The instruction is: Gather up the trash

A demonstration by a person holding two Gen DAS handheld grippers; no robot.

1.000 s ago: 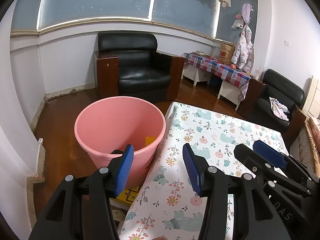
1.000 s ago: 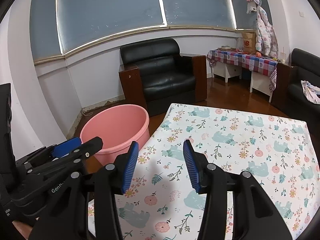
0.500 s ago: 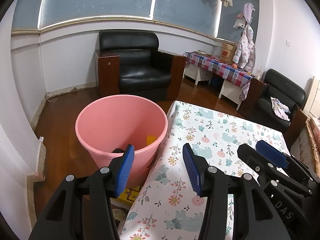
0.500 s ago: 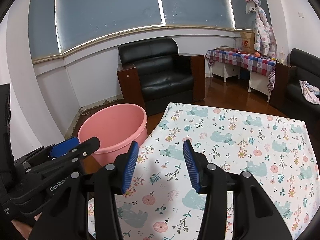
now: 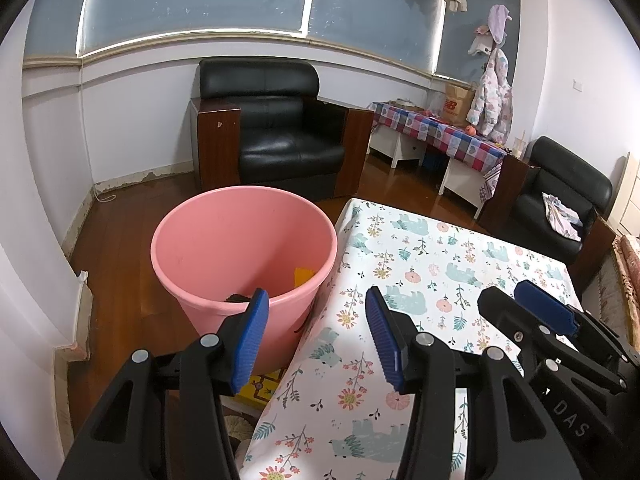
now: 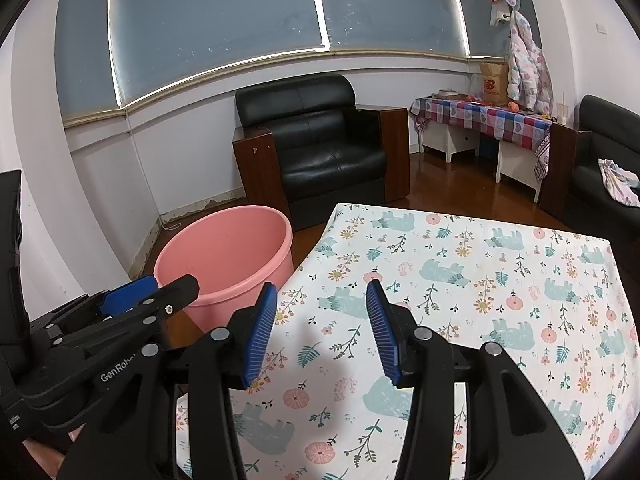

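A pink plastic bucket (image 5: 224, 248) (image 6: 224, 252) stands on the wooden floor beside the table's left edge. Inside it lie a yellow scrap (image 5: 303, 276) and a dark piece (image 5: 238, 298). My left gripper (image 5: 314, 318) hovers over the table's near left corner, open, with nothing between its blue pads. My right gripper (image 6: 322, 316) hangs open over the flowered tablecloth (image 6: 460, 280), also with nothing in it. Each gripper shows at the side of the other's view: the right gripper (image 5: 516, 304) and the left gripper (image 6: 160, 292).
A black leather armchair (image 5: 276, 136) stands behind the bucket. A low table with a checked cloth (image 5: 440, 132) lines the right wall, beside a second black chair (image 5: 560, 192). A yellow item (image 5: 260, 388) lies on the floor under the table edge.
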